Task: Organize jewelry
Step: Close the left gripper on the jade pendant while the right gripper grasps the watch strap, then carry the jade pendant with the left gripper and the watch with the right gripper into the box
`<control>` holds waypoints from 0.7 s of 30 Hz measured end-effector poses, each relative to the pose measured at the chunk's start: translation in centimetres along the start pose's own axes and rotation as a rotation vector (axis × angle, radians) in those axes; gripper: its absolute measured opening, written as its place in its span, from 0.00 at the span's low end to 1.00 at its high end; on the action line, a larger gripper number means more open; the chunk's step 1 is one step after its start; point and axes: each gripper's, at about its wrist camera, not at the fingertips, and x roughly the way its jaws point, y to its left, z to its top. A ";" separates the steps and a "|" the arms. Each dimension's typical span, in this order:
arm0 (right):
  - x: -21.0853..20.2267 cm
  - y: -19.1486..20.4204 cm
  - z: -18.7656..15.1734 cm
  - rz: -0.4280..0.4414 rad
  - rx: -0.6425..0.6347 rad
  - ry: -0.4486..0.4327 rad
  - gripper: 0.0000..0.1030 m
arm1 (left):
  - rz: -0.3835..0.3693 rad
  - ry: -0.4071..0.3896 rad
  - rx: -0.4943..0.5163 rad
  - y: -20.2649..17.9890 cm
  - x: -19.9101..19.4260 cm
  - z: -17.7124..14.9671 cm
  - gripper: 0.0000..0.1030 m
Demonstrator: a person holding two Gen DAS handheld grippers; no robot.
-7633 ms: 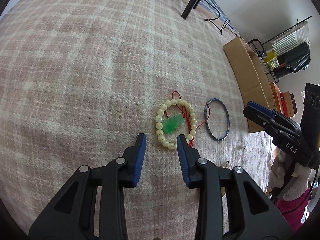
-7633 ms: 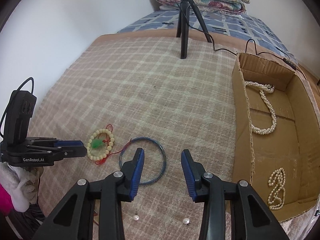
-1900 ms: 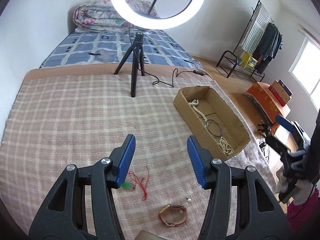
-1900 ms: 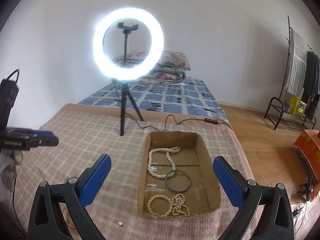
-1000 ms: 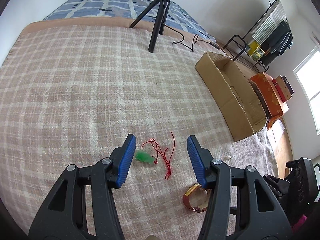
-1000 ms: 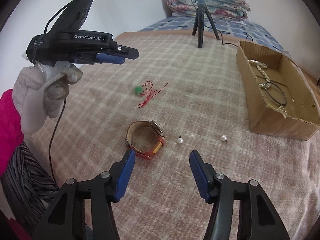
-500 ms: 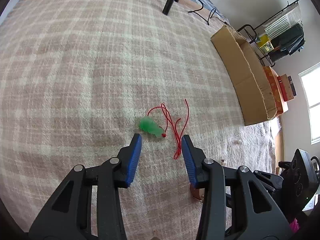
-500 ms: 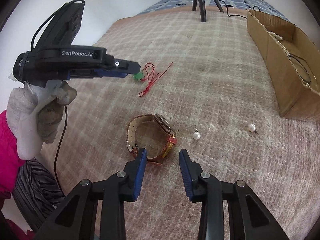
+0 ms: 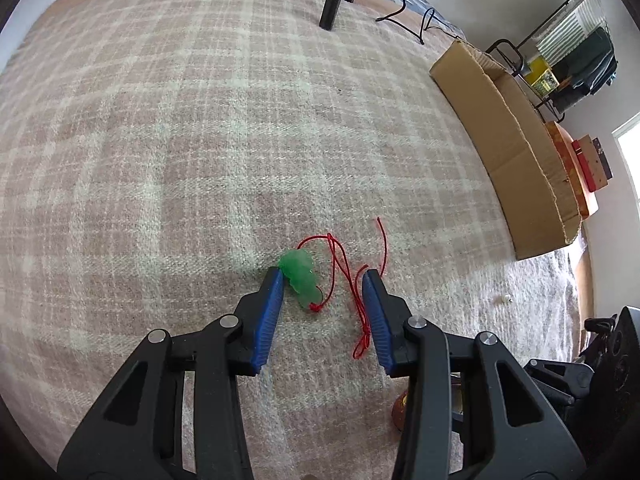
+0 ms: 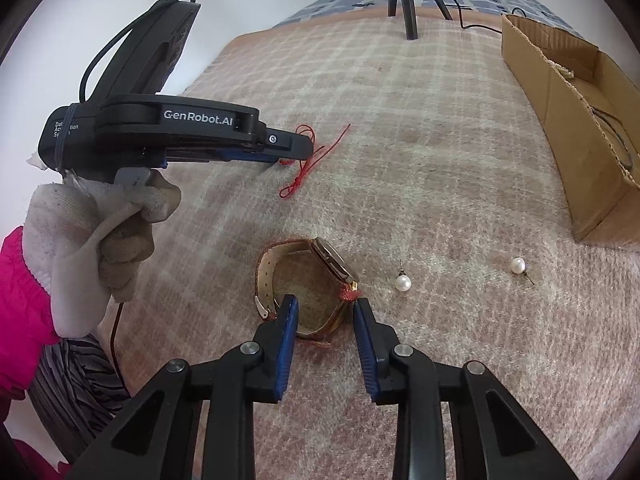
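Nearest to me, I am holding the right gripper [image 10: 325, 312] low over the plaid blanket [image 10: 420, 128], jaws parted narrowly, nothing gripped. The brown leather-strapped wristwatch [image 10: 308, 280] is lying directly ahead; the near loop of its strap is sitting between the blue pads, the left pad [image 10: 286, 328] just at the band. The watch is standing on edge, dial turned away to the right.

Beyond it, two round white pearl stud earrings [image 10: 403, 282] and [image 10: 517, 266] are lying to the right, apart from each other.

I am keeping the left gripper [image 9: 322, 280] half open, holding nothing. The green carved jade pendant [image 9: 299, 276] is lying against the left pad's tip, long axis running roughly along the fingers; its red cord [image 9: 352, 276] is trailing toward the right pad. I judge the left gripper nearest to closing.

Farthest right, the open cardboard box [image 10: 560, 92] is waiting, with jewelry partly visible inside.
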 end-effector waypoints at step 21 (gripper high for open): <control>0.4 1.5 0.1 -0.067 -0.100 -0.015 0.04 | 0.080 -0.100 0.092 -1.3 -1.0 0.6 0.14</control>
